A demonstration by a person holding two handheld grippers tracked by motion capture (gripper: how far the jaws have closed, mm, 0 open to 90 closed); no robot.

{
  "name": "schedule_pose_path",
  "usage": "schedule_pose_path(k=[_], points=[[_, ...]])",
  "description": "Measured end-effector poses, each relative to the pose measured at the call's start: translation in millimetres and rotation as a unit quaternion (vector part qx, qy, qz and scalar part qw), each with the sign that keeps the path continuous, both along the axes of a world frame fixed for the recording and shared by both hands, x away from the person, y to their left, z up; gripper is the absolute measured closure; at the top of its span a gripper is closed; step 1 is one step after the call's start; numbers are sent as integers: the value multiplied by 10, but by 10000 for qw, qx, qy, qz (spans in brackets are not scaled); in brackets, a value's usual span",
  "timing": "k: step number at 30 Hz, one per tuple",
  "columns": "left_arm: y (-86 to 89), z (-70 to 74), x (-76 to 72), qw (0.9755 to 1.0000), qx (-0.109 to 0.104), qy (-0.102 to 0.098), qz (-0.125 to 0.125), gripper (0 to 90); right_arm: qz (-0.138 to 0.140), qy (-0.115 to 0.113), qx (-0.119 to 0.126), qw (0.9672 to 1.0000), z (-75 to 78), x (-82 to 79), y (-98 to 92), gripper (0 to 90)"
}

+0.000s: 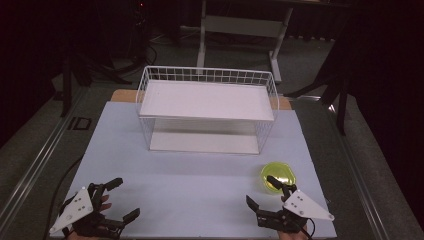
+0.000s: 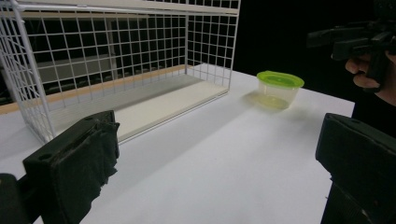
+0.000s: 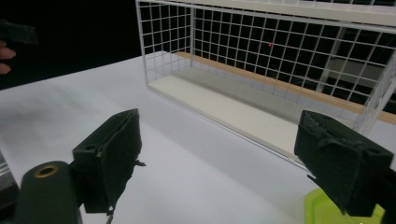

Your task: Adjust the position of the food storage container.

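From where I stand, the left gripper (image 1: pixel 121 199) sits at the near left corner of the white table (image 1: pixel 200 170), held low in the person's hand, with its grey three-cornered plate tipped toward the outer edge. Its jaws stand wide apart and there is nothing between them; in its own view the two black pads (image 2: pixel 74 168) frame bare tabletop. Ahead of it and a little to its right stands the white wire rack (image 1: pixel 207 107), a two-level basket with a flat shelf on top and another at the bottom, both bare. The rack is well apart from this gripper, across open table.

Further right, the right gripper (image 1: pixel 260 191) hovers at the near right corner, also spread wide and holding nothing. Its pads (image 3: pixel 112 154) show clear space between them in its own view. The green-lidded container (image 1: pixel 277 177), a small round clear tub with a bright yellow-green lid, sits on the table just ahead of this gripper, right by its outer jaw; whether the jaw tip touches the lid I cannot tell. From the left gripper the tub (image 2: pixel 279 87) lies well off, ahead and to the right, just past the rack's near corner.
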State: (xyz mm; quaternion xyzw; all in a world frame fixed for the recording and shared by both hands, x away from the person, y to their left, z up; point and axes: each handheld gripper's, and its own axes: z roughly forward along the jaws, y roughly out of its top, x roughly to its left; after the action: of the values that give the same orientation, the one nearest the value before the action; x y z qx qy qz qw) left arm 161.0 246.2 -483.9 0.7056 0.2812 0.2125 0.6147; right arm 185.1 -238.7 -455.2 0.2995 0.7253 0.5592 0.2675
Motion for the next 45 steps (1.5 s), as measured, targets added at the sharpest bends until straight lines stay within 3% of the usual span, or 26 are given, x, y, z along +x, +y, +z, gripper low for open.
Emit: schedule_pose_path(k=[4, 7, 11, 14, 17, 20, 25, 32, 34, 38, 41, 45], points=[[19, -7, 6, 9999, -67, 41, 65, 4, 80, -176, -186, 9996, -2, 5, 84, 123], [19, -8, 8, 10000, -65, 27, 68, 4, 189, -140, -179, 9996, -7, 11, 104, 122], [14, -17, 10, 10000, 11, 25, 37, 3, 198, -121, -40, 9997, 71, 0, 166, 123], [14, -9, -1, 10000, -4, -13, 64, 3, 149, -154, -112, 9997, 127, -2, 220, 121], [17, -5, -10, 10000, -35, -33, 80, 3, 306, -82, 92, 9995, 165, 15, 202, 121], [26, -9, -7, 10000, -40, -6, 83, 3, 306, -59, 99, 9995, 219, 69, 191, 121], [23, -16, 11, 10000, -63, 38, 58, 4, -36, -296, -223, 9993, 300, 144, 167, 121], [19, -32, 21, 9999, -103, 113, 0, 3, -355, -448, -206, 9982, 312, 258, 84, 114], [22, -28, 18, 9999, -116, 103, 10, 4, -430, -352, -145, 9984, 316, 305, 39, 114], [22, -29, 10, 9999, -67, 76, 3, 3, -798, -308, -362, 9957, 308, 386, -61, 115], [22, -34, 9, 9999, -72, 89, 2, 4, -875, -251, -401, 9950, 297, 418, -120, 119], [30, -39, 11, 9999, -107, 116, 18, 4, -1065, -62, -442, 9933, 209, 492, -300, 191]])
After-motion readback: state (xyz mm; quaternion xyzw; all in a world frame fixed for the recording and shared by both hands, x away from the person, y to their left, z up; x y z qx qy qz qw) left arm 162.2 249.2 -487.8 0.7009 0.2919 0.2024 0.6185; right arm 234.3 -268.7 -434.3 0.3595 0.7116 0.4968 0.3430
